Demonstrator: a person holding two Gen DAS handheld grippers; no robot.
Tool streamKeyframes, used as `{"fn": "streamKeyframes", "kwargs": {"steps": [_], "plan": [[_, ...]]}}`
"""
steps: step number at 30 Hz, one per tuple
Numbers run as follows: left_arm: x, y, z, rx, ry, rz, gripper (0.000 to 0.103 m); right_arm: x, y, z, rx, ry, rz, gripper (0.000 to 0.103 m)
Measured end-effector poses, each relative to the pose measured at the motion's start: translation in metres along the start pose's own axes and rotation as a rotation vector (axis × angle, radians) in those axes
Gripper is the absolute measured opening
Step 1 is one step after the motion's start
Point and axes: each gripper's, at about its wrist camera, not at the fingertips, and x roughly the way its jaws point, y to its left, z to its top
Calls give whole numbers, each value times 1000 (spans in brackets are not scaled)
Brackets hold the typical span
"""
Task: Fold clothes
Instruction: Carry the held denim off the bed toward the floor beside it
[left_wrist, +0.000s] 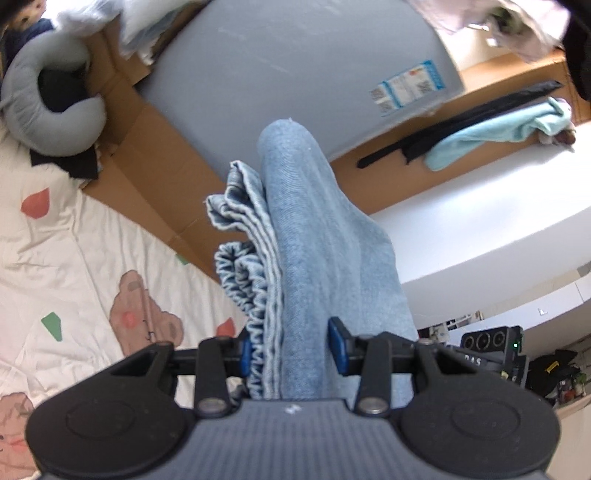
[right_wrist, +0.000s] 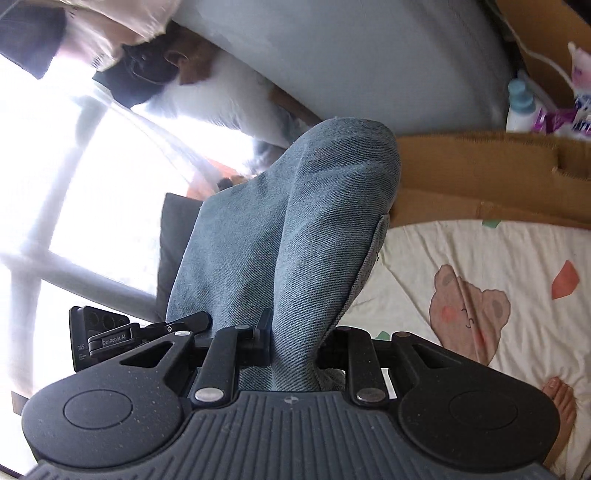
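Note:
A light blue denim garment (left_wrist: 314, 236) with a gathered elastic waistband hangs in the air, bunched between the blue pads of my left gripper (left_wrist: 293, 350), which is shut on it. The same denim garment (right_wrist: 295, 236) also runs through my right gripper (right_wrist: 295, 339), shut on a thick fold of it. Both grippers are lifted well above the white bedsheet (left_wrist: 74, 258) printed with bears. The other gripper's body (left_wrist: 491, 347) shows at the lower right of the left wrist view, and again as a black gripper body (right_wrist: 99, 339) at the left of the right wrist view.
A grey mattress (left_wrist: 295, 74) leans behind flattened cardboard (left_wrist: 155, 177). A grey neck pillow (left_wrist: 48, 107) lies at upper left. A turquoise cloth (left_wrist: 498, 136) and a dark garment (left_wrist: 443, 133) lie on a ledge. A bare foot (right_wrist: 561, 406) rests on the sheet; a bright window (right_wrist: 74, 184) stands left.

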Motion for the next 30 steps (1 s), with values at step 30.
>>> {"fn": "streamKeyframes", "kwargs": {"steps": [30], "plan": [[64,-195,-65,93,71,-199,42,-283,24,-44,-32,-269,-122,24]]}}
